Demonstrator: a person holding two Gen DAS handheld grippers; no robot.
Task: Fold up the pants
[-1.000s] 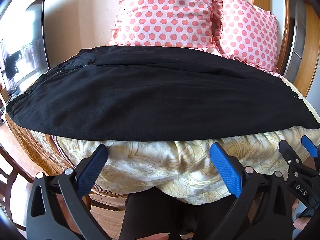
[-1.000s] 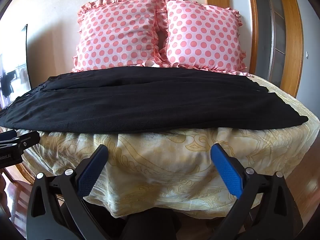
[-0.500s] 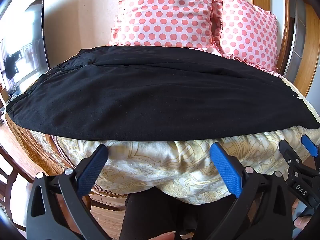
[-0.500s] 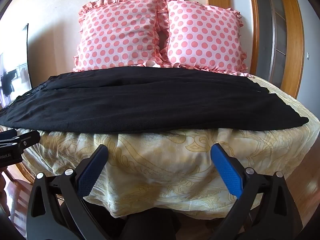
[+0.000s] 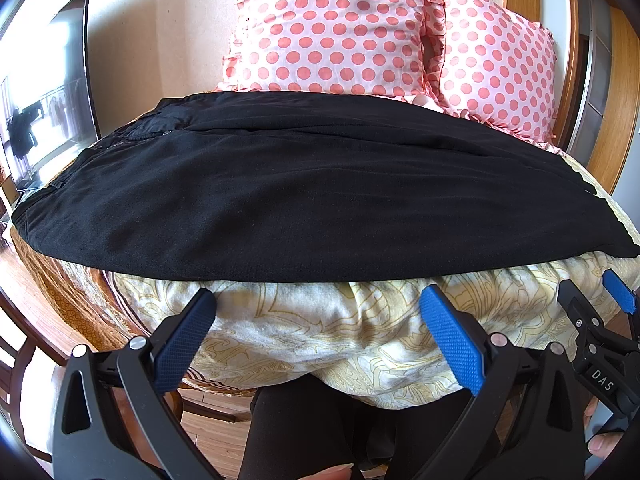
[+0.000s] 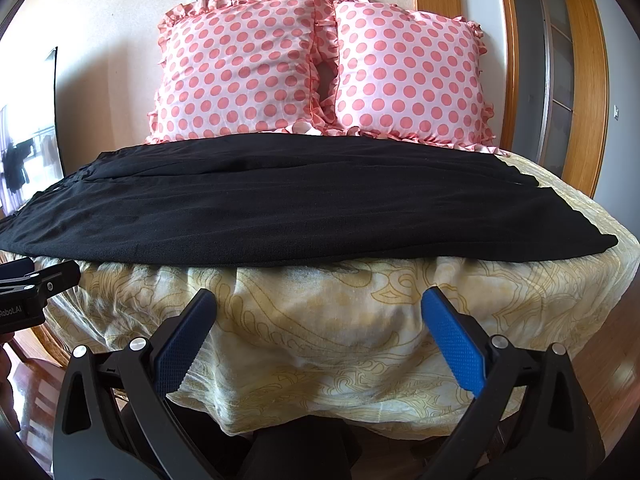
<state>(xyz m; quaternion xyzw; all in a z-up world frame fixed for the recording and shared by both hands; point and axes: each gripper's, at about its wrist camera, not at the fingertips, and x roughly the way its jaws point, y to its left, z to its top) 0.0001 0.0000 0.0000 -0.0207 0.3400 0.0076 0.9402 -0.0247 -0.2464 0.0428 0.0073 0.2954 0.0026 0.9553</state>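
- The black pants (image 5: 320, 200) lie flat and sideways across the bed (image 5: 320, 332), with the waist end on the left and the leg ends on the right
- The pants lie on a yellow bedspread (image 6: 340, 340) with swirly lines, and the near edge of the pants sits right along the edge of the bed
- Two pink pillows with big dots (image 6: 320, 76) stand up behind the pants, against the wall
- The left tool (image 5: 320, 340) is wide apart and holds nothing; its blue pads (image 5: 452, 344) hang in front of the bedspread, below the pants, not touching them
- The right tool (image 6: 320, 340) is also wide apart and holds nothing, just in front of the side of the bed
- In the left wrist view, the right tool shows at the right edge, near the bed
- A dark screen (image 5: 48, 80) stands on the far left, beside the bed
- A wooden door frame (image 6: 580, 80) is on the right
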